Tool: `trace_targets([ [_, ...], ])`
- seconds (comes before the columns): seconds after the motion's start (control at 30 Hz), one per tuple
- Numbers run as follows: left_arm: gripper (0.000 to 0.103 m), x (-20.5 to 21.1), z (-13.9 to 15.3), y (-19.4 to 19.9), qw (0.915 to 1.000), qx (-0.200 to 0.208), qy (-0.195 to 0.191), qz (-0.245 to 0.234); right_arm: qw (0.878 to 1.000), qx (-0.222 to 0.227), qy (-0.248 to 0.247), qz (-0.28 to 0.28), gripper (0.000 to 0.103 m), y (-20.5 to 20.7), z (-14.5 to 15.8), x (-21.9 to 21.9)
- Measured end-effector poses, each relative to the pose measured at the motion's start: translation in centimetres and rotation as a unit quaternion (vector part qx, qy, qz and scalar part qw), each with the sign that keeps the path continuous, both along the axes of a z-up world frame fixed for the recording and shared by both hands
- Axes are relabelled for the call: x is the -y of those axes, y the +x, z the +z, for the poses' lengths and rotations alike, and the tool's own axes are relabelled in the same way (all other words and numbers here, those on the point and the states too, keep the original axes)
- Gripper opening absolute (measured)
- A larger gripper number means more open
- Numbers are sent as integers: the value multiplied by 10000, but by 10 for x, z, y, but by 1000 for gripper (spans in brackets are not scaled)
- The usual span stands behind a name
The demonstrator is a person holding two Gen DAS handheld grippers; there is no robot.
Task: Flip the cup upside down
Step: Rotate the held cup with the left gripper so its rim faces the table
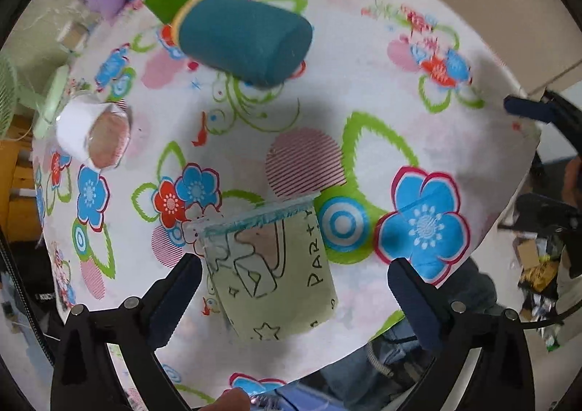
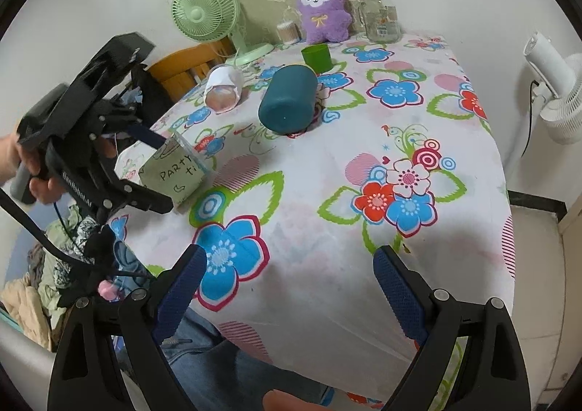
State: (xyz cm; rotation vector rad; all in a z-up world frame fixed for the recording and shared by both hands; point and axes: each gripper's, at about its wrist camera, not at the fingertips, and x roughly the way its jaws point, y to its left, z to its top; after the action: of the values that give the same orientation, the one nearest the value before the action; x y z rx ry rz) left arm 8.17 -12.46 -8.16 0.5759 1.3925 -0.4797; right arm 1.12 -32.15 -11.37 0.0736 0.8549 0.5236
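Note:
A pale green paper cup printed "PARTY" lies tilted on the flowered tablecloth near the table's left front edge; it also shows in the right wrist view. My left gripper is open, its fingers on either side of the cup without clamping it. In the right wrist view the left gripper straddles the cup. My right gripper is open and empty over the front of the table.
A teal cup lies on its side mid-table, with a white cup on its side to its left and a green cup behind. A purple plush, glass jar and green fan stand at the back.

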Motion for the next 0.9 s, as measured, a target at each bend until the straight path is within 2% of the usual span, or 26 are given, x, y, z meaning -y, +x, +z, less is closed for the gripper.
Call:
trace_targets([
  [0.07,103,-9,-1,-4,9997,147,-60,165,10000,-32,5,-22,94,1,0,-1],
  [0.23,100,-27,-26,5,9980,-50,-1,626,10000,-44,36,3,94,-1,0,-6],
  [0.33,84,-36,-29,9,9958,-147,-61,901,10000,-76,7,31,94,-2,-1,-8],
  [0.4,65,-42,-32,16,9949,-236,-39,984,9999,-101,-15,38,94,-1,-3,-9],
  [0.5,59,-50,-33,24,9937,-400,-70,1046,9999,-124,4,42,94,-1,-5,-9],
  [0.63,58,-53,-23,33,9933,-572,147,995,9998,-152,78,114,94,1,-8,-13],
  [0.77,58,-50,-12,47,9880,-1037,816,809,9995,-155,169,236,94,3,-13,-21],
  [0.9,58,-42,-12,58,9664,-1776,1750,625,9989,-97,299,334,94,2,-17,-29],
])
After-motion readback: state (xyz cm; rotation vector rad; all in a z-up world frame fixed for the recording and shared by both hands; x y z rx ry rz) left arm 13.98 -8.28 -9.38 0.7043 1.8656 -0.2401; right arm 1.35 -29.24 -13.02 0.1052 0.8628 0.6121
